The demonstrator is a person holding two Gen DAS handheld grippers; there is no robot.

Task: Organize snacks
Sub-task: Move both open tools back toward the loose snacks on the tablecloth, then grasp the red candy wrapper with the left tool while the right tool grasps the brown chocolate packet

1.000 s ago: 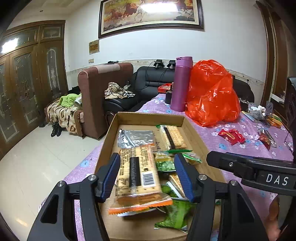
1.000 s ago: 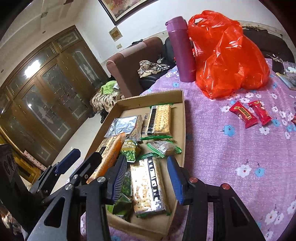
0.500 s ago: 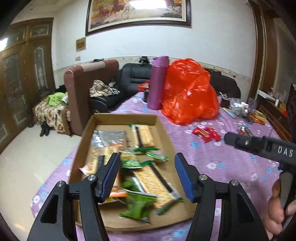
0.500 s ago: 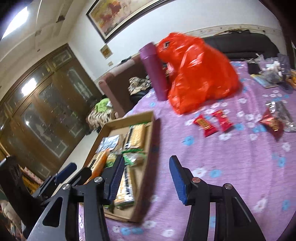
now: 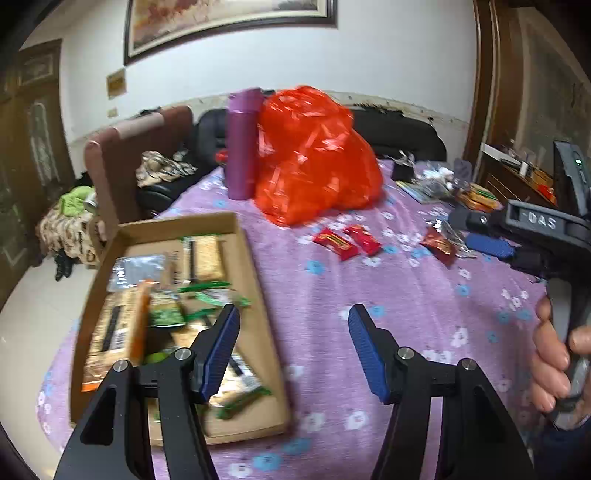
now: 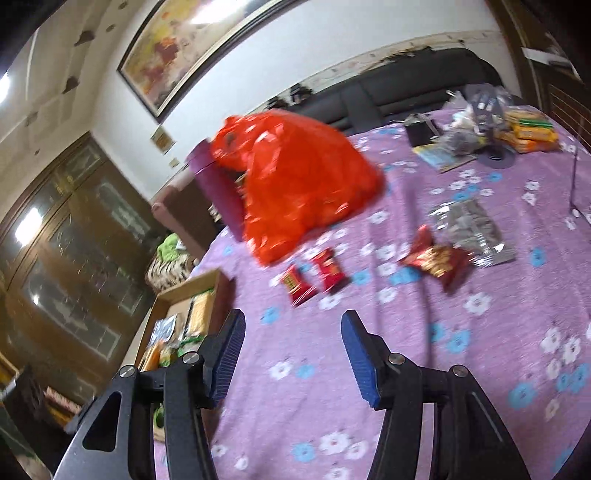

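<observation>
Both jaws wide apart, holding nothing: left gripper by the snack box, right gripper over purple cloth. Ahead: red snack packs, orange bag, purple bottle.

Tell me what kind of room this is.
Most likely a home living room: a black sofa and brown armchair stand behind a table with a purple flowered cloth, and a large framed painting hangs on the wall.

Left gripper open, empty, above tablecloth beside snack box; red packets beyond.
</observation>
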